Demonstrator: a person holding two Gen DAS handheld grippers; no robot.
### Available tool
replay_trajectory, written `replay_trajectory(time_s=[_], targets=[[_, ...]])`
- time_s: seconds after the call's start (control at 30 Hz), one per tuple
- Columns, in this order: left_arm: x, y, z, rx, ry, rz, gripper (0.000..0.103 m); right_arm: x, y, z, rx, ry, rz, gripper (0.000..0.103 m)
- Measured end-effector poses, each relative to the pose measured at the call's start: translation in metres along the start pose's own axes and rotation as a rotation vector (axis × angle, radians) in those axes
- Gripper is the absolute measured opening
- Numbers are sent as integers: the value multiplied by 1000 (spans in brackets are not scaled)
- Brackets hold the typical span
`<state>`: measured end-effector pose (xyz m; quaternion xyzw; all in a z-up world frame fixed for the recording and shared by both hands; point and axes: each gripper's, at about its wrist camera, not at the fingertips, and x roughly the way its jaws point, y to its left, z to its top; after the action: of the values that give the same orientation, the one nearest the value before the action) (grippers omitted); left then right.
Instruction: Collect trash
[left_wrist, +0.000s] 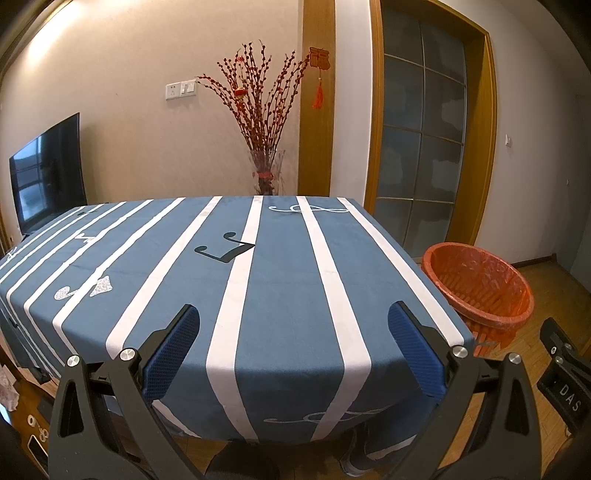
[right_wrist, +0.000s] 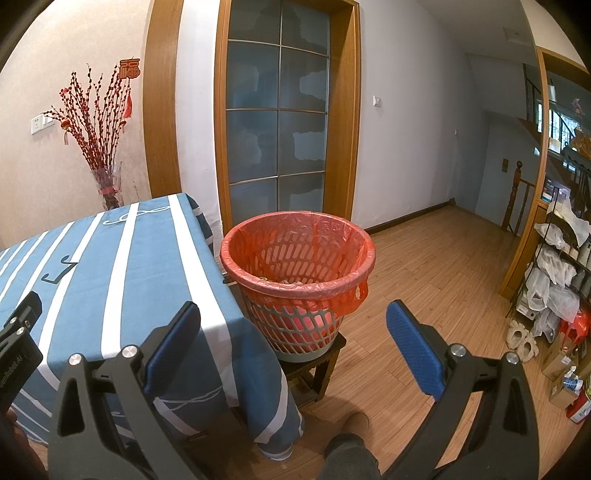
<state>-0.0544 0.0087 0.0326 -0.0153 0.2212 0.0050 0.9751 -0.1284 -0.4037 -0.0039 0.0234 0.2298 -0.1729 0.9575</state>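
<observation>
Both your grippers, left gripper (left_wrist: 293, 347) and right gripper (right_wrist: 293, 345), gape empty — counter (left_wrist: 280, 295) bare; bin (right_wrist: 299, 266) on small stool (right_wrist: 317, 369) tips if bumped.

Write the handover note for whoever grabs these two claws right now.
Left claw: open, empty, over the near edge of the tablecloth.
Right claw: open, empty, aimed toward the bin.
The bin, lined with a red bag, stands on a small stool at the table's right side; some trash lies inside.
Done: no trash visible on the table.
Left: check for trash out of view.
</observation>
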Motion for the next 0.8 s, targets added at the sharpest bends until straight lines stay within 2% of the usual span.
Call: replay_trajectory(time_s=[0.8], targets=[[1, 0, -3, 3, 5, -2, 100, 0, -1, 1, 0, 0, 0, 98]])
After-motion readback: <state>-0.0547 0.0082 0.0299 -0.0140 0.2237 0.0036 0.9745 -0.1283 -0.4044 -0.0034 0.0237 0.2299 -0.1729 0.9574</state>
